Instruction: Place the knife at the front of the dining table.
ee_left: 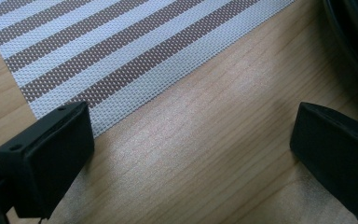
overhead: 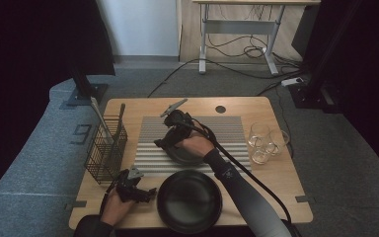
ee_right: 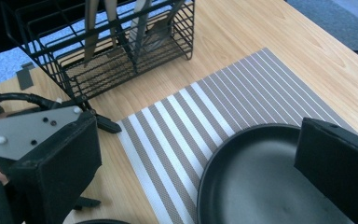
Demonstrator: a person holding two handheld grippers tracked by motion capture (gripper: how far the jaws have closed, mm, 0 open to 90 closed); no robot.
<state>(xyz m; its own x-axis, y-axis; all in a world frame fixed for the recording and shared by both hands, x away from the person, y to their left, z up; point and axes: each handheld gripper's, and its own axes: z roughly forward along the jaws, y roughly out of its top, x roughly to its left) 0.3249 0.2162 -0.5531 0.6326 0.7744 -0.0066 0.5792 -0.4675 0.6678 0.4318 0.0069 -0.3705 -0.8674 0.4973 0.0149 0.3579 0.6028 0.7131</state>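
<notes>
- The work looks like setting the table, and it seems about half done.
- A striped mat [overhead: 192,129] lies flat in the middle of the table [overhead: 138,106].
- A small black bowl [overhead: 185,154] sits on the near part of the mat.
- The right gripper [overhead: 162,143] hangs just over the bowl's left rim. In the right gripper view its jaws stand wide apart, one on each side of the rim, and they hold nothing.
- It cannot be told if the jaws touch the bowl or only float above it.
- A big black plate [overhead: 189,201] sits on the bare wood near the person, just off the mat's near edge.
- The left gripper [overhead: 148,193] rests low on the table, just left of the plate. Its jaws are also wide apart and hold nothing.
- A wire basket [overhead: 106,148] at the left has some cutlery [overhead: 98,116] standing in it.
- Two glasses [overhead: 264,141] stand at the right, off the mat.
- What is likely left: the plate is not on the mat yet, and the cutlery and glasses may need places too.
</notes>
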